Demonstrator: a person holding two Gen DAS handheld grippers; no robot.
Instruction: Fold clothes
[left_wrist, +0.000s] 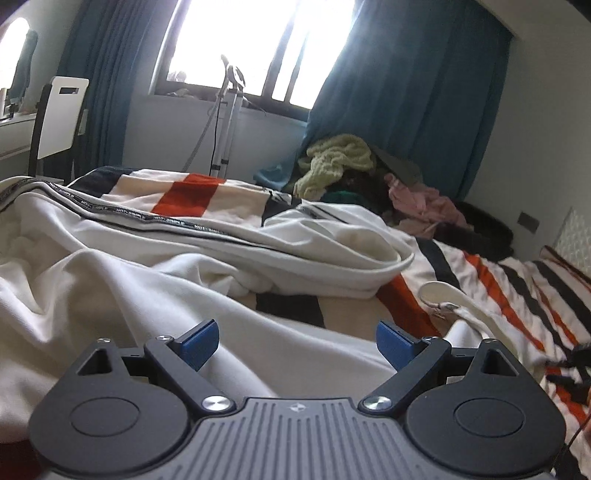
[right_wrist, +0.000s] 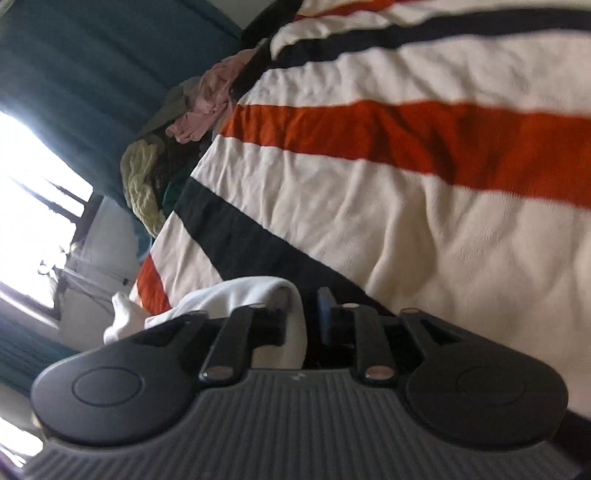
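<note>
A white garment (left_wrist: 155, 258) with a black lettered trim stripe lies rumpled across the striped bed, filling the left and middle of the left wrist view. My left gripper (left_wrist: 297, 345) is open just above its near folds, blue pads apart, holding nothing. My right gripper (right_wrist: 304, 314) is rolled on its side and shut on a white fabric edge (right_wrist: 236, 295) of the garment, which drapes over its left finger. A white drawstring end (left_wrist: 443, 295) lies on the bedspread to the right.
The bedspread (right_wrist: 424, 192) has cream, orange and black stripes. A pile of other clothes (left_wrist: 354, 166), yellow-green, pink and dark, sits at the far side of the bed by teal curtains. A garment steamer stand (left_wrist: 227, 110) and a white chair (left_wrist: 59, 114) stand near the window.
</note>
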